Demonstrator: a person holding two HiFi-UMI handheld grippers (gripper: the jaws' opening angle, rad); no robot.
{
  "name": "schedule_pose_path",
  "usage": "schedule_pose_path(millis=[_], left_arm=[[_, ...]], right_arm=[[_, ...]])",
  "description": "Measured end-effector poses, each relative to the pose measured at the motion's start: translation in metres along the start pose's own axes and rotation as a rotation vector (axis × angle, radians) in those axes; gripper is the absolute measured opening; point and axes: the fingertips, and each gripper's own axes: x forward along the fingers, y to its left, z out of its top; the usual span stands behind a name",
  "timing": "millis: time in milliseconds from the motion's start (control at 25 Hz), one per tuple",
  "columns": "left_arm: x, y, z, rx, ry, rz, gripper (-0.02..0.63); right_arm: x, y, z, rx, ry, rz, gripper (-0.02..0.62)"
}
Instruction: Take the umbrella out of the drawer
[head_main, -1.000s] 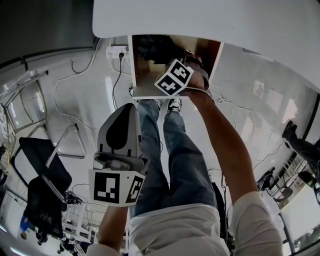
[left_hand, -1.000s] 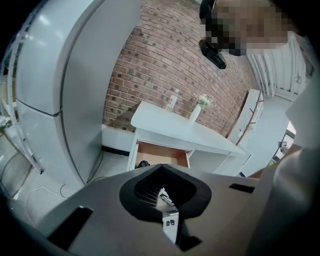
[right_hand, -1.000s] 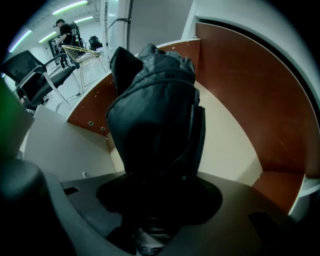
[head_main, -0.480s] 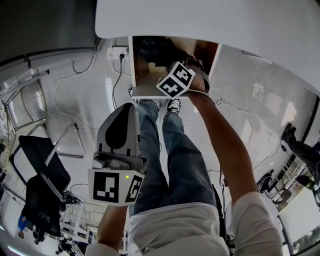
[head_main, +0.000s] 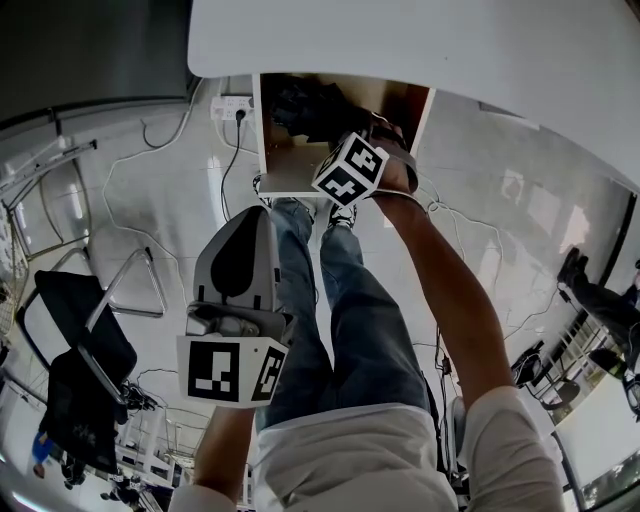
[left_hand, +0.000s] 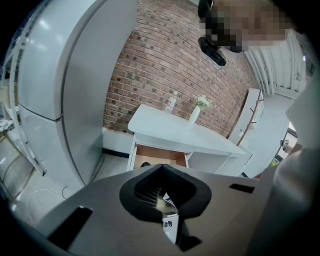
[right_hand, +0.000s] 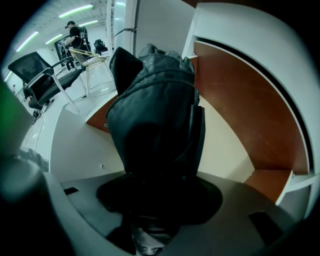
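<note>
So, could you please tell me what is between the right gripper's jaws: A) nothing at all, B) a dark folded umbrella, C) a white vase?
B: the right gripper view shows the umbrella filling the right gripper between its jaws, inside the open drawer.

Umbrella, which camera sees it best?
The right gripper view: the umbrella fills it, close up between the jaws. The head view shows it only as a dark bundle in the drawer. The left gripper view shows just a far dark speck there.
</note>
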Motion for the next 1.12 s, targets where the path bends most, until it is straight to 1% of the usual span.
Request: schedule_pose_path(millis=[280, 880, 1120], left_arm=[[-0.003, -0.001, -0.008, 0.007, 0.012, 0.003, 0.017], [-0.011, -0.003, -0.002, 0.004, -0.003, 0.001, 0.017], [-0.017, -0.004, 0.007, 0.011, -0.014, 0.000, 0.017]], right_arm=[[-0.013, 0.003, 0.002, 0.002, -0.026, -0.007, 0.244], [-0.043, 0.006, 0.001, 0.008, -0.051, -0.005, 0.244], [-0.058, 0.006, 0.003, 0.023, -0.057, 0.004, 0.245]])
